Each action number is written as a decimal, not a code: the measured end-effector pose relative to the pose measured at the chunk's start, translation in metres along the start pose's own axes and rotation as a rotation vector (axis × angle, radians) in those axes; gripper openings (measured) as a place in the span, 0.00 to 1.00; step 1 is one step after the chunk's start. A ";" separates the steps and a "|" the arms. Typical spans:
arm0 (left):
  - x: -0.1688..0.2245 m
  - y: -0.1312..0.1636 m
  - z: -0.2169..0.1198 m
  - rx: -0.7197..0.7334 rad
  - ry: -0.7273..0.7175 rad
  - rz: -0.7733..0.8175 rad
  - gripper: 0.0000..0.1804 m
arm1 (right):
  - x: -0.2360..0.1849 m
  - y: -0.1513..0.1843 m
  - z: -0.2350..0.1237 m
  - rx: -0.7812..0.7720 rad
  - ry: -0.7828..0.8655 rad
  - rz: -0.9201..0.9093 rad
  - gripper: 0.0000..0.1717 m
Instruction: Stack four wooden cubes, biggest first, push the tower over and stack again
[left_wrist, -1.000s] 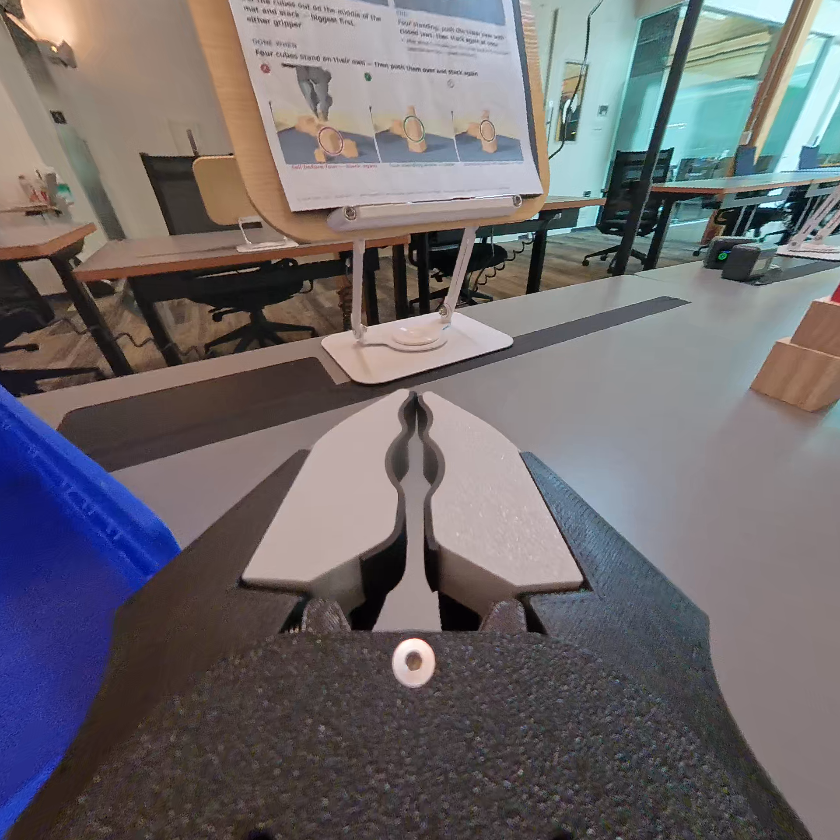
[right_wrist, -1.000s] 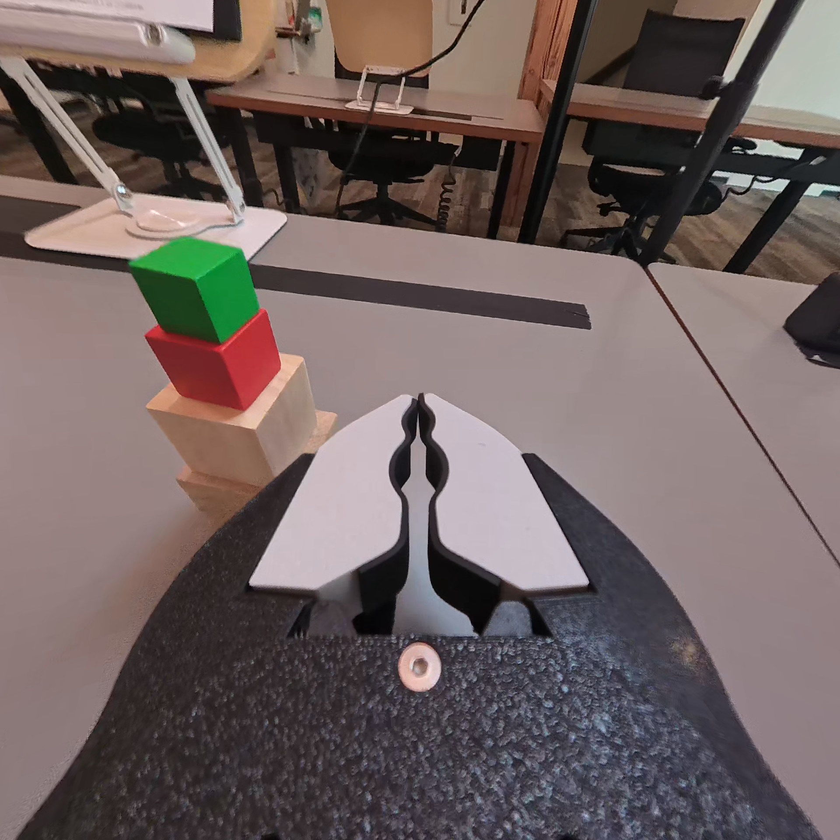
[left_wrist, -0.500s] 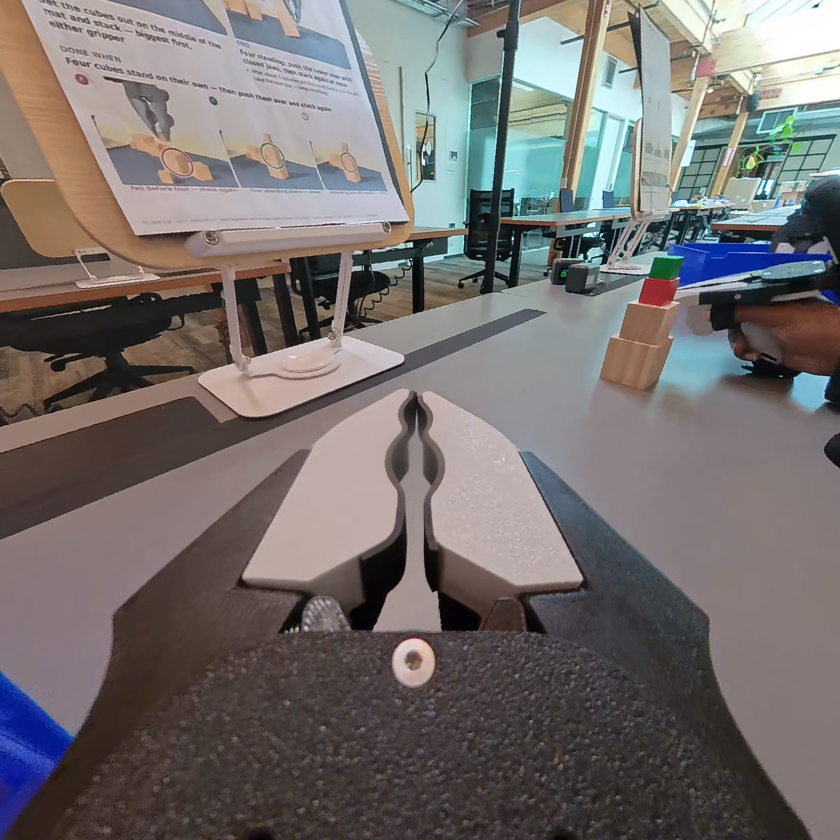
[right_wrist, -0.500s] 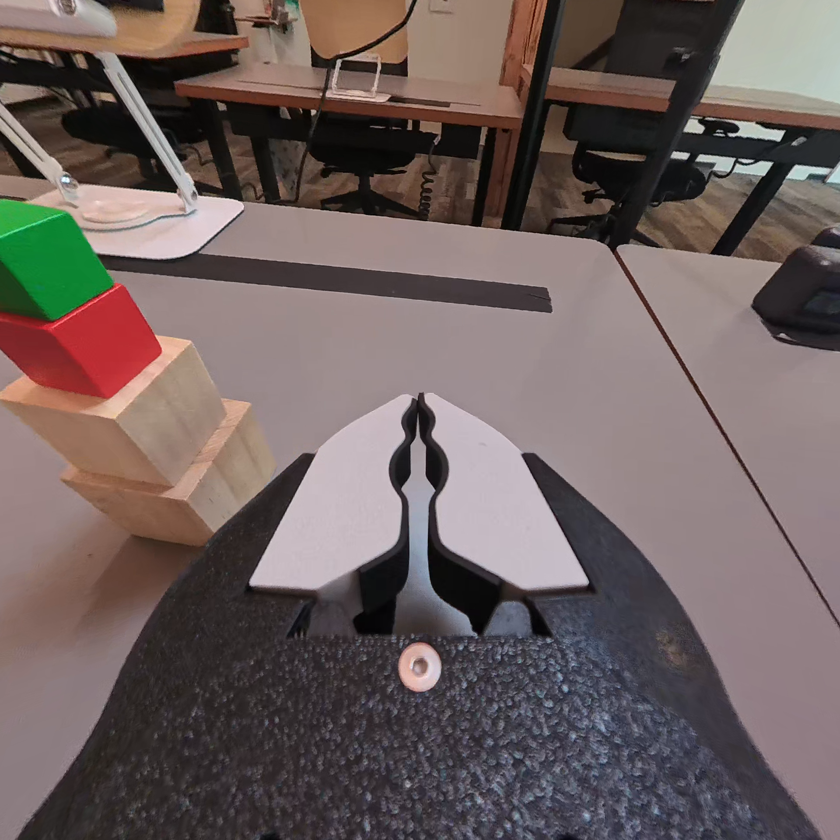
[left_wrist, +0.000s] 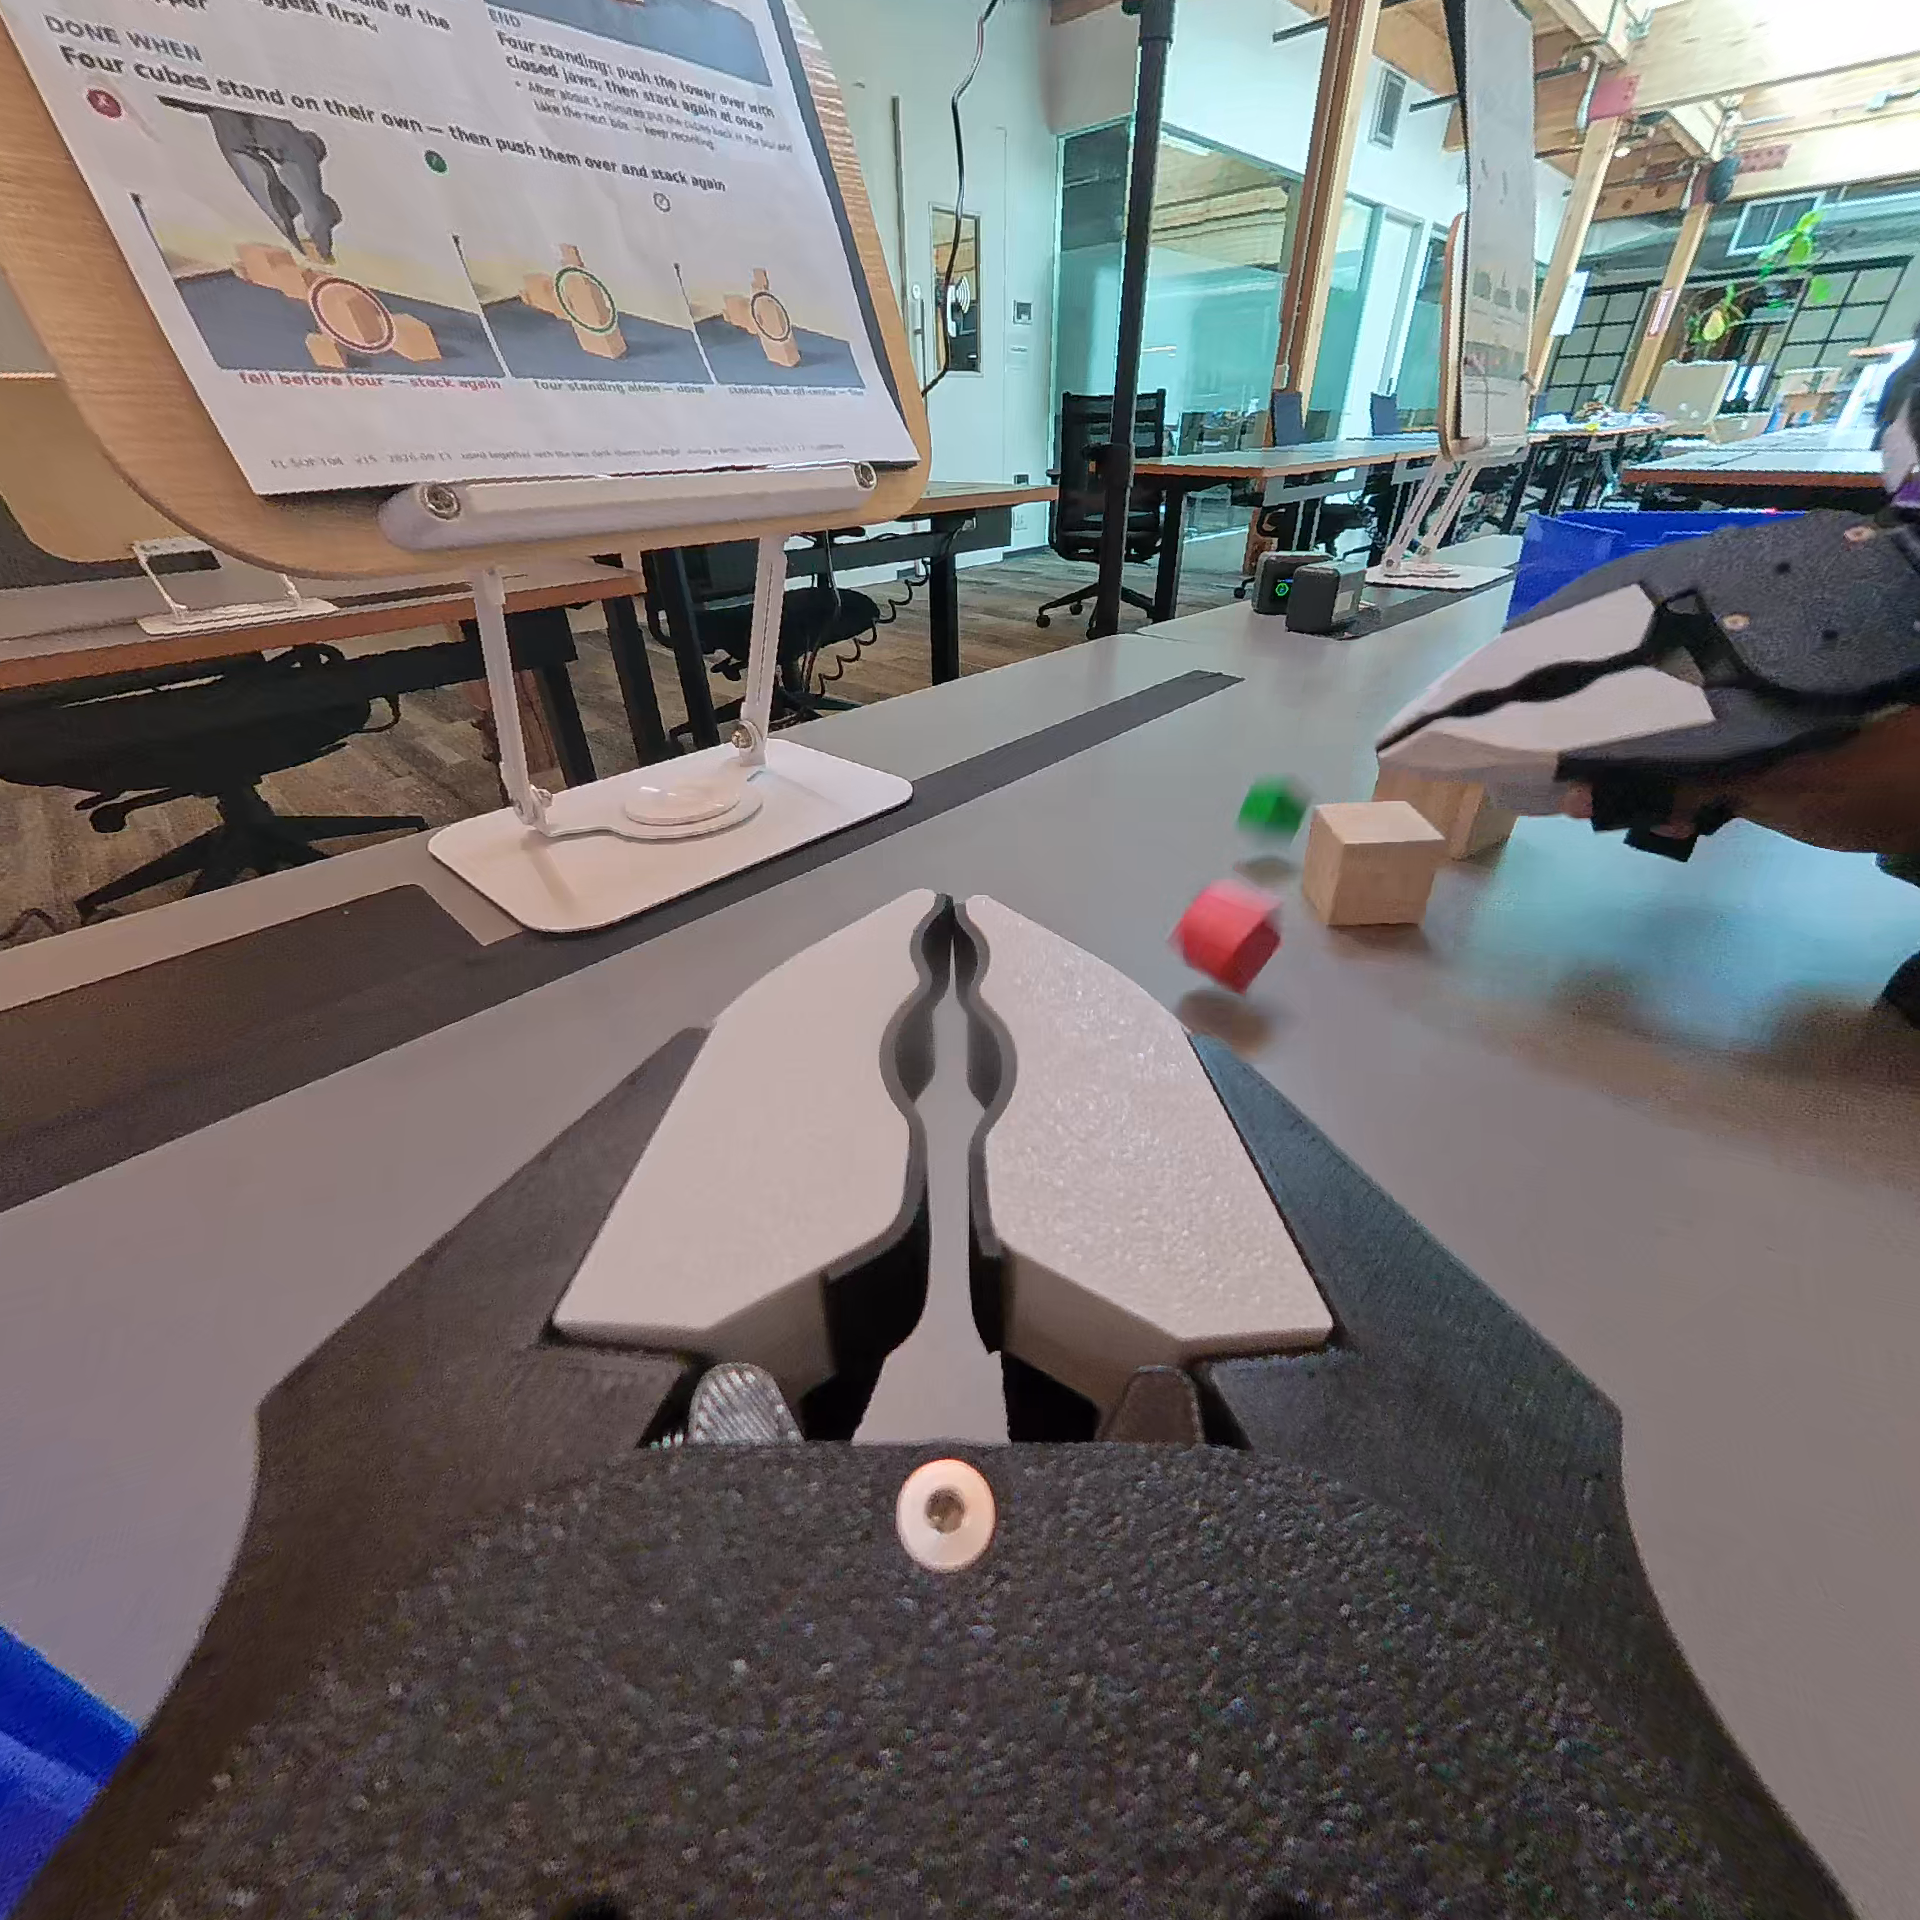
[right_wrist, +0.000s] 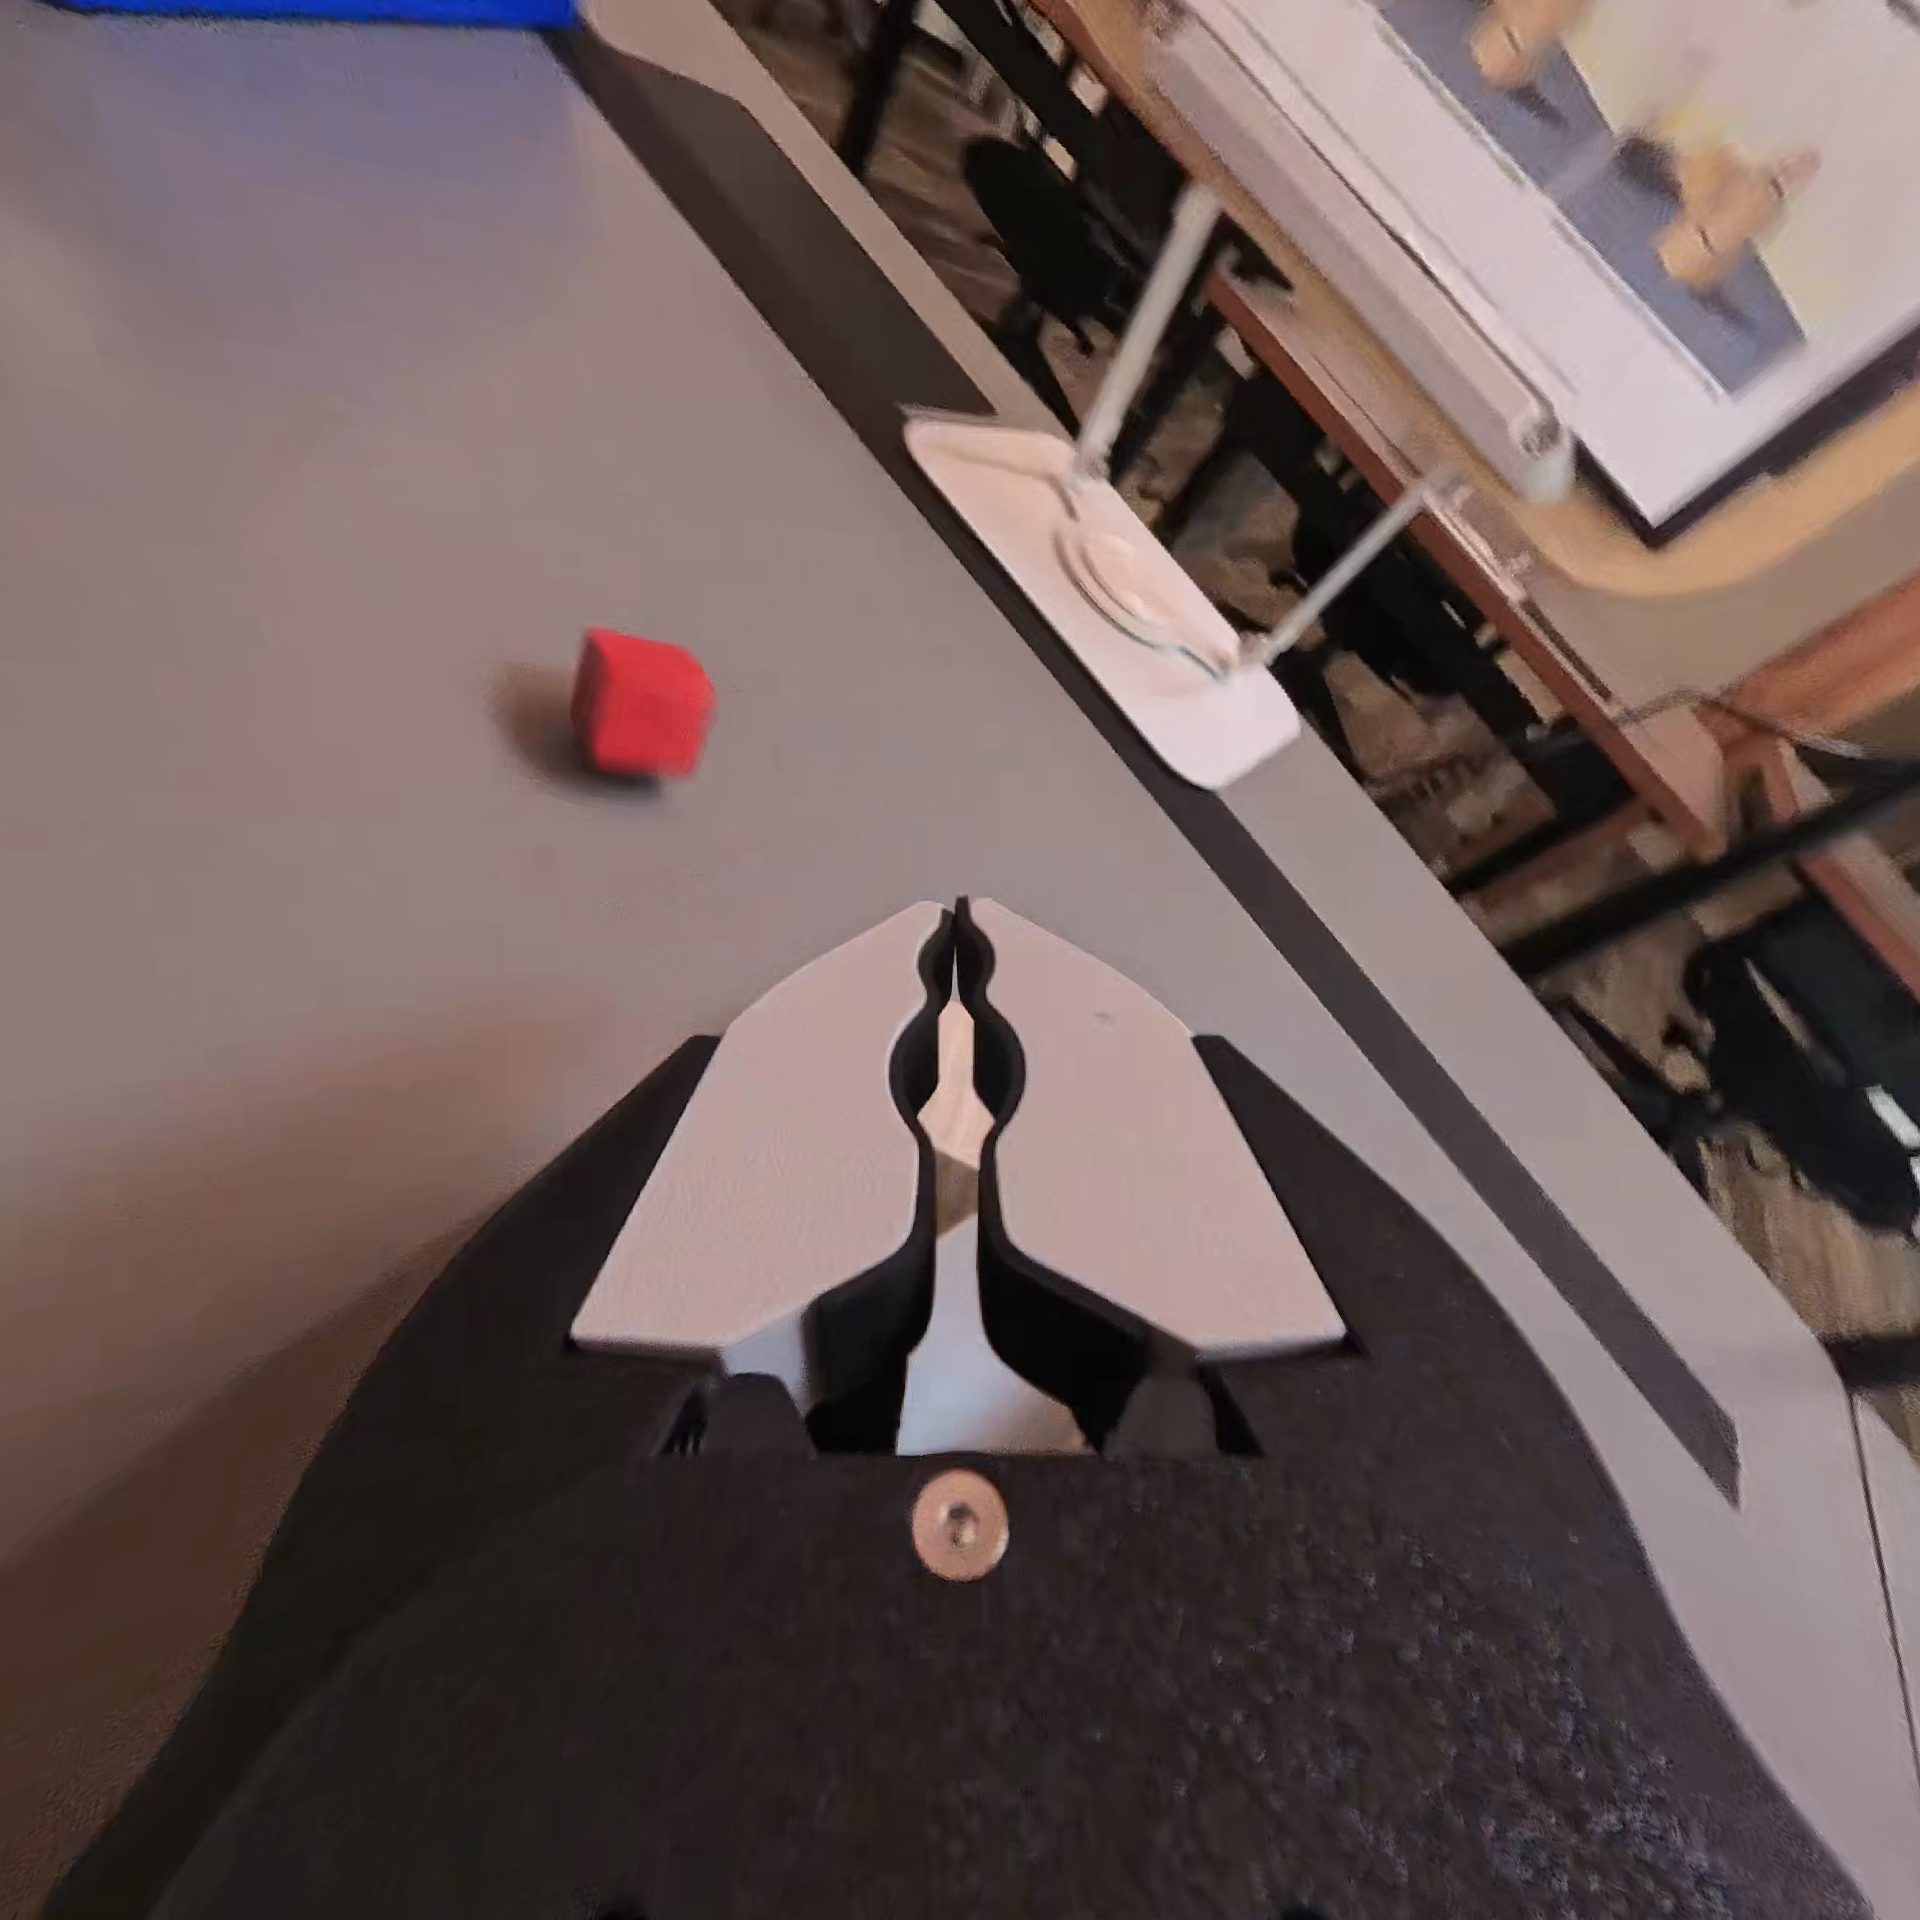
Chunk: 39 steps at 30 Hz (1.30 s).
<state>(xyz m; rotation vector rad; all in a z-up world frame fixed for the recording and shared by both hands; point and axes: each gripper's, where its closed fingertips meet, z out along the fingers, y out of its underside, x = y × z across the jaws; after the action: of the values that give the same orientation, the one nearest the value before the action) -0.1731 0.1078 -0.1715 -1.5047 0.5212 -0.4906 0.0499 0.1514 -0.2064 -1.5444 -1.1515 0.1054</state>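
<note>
On the grey table (left_wrist: 1558, 1195), the larger wooden cube (left_wrist: 1449, 805) lies just under the right gripper (left_wrist: 1397, 740), whose fingertips meet with nothing between them. The smaller wooden cube (left_wrist: 1369, 864) sits beside it, with no cube on another. The blurred red cube (left_wrist: 1226, 933) and green cube (left_wrist: 1273, 806) lie apart, nearer the left gripper (left_wrist: 951, 914), which is likewise closed and empty, touching nothing.
</note>
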 end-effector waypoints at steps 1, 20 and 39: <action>0.000 -0.001 0.000 0.003 0.000 0.000 0.00 | -0.010 -0.007 0.000 0.025 -0.026 -0.024 0.00; 0.001 0.000 0.000 0.002 -0.003 0.014 0.00 | 0.117 0.043 -0.082 0.148 0.368 0.421 0.00; 0.003 0.001 0.000 -0.004 0.003 0.025 0.00 | 0.083 0.095 -0.074 -0.064 0.011 0.557 0.49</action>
<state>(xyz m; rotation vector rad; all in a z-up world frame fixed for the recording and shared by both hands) -0.1706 0.1061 -0.1724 -1.4997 0.5425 -0.4728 0.1947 0.1698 -0.2149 -1.8849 -0.6938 0.4334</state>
